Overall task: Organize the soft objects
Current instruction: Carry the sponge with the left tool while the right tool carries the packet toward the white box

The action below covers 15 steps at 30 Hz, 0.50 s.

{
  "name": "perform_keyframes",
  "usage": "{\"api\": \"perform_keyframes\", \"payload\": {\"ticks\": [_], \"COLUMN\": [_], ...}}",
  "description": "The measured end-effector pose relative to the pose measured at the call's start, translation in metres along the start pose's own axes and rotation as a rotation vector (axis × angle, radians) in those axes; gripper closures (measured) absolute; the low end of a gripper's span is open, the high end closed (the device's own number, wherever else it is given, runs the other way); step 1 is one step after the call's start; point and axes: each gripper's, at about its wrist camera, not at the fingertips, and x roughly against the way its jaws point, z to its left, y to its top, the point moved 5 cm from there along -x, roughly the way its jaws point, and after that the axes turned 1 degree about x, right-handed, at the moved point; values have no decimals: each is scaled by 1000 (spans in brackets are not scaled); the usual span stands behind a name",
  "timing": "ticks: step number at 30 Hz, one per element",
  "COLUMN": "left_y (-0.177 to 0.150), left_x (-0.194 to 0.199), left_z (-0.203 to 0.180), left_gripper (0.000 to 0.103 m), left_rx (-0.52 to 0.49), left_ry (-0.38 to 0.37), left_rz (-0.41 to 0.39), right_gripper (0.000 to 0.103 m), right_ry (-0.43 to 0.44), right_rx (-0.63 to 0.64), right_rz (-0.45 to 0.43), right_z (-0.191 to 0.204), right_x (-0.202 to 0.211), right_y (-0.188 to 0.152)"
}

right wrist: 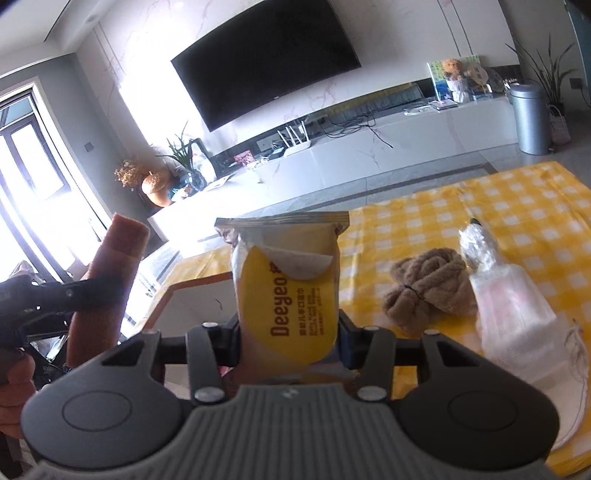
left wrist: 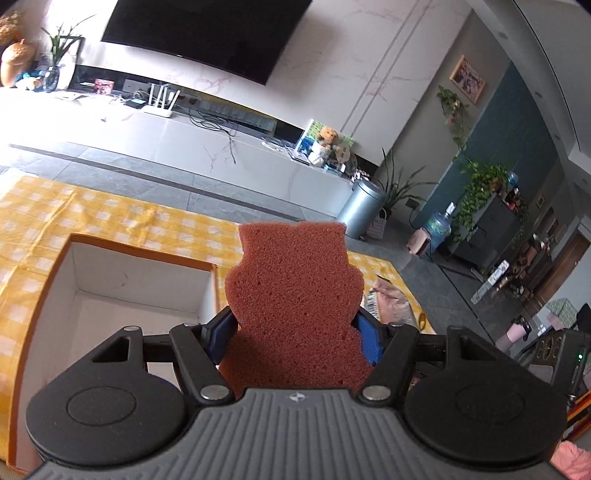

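While left gripper (left wrist: 295,325) clamps sponge (left wrist: 295,291), right gripper (right wrist: 288,332) grips wipes pack (right wrist: 288,291) — box (left wrist: 48,295) below, towel (right wrist: 428,291), perhaps masks (right wrist: 517,321) beside.

1. Left wrist view: close behind its jaws, tilted down over the white box (left wrist: 122,280), facing the TV (left wrist: 207,33) wall.
2. Right wrist view: same facing, from further right.
3. Shared: checked cloth (right wrist: 498,206), box, TV, bin (left wrist: 360,206).

The left gripper (left wrist: 295,325) clamps a sponge (left wrist: 295,295); the right gripper (right wrist: 288,332) grips a wipes pack (right wrist: 288,291), both angled downward.
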Motion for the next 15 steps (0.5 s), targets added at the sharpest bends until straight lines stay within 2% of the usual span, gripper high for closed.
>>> {"api": "perform_keyframes", "payload": {"ticks": [6,9,12,15], "left_y": [12,11,12,10], "left_x": [26,35,41,50], "left_z": [48,64,83,96], "left_gripper": [26,26,26,26], "left_rx": [100,96,140,142], "left_ry": [60,103,113,128], "left_rz": [-94,-124,-148,-215], "right_gripper": [55,55,55,55], "right_ry": [55,67,51,49], "right_rx": [96,130,206,194], "right_rz": [4,39,89,189], "right_z": [70,99,123,131], "right_x": [-12,-29,-58,-91], "right_y": [8,5,-3,-15]}}
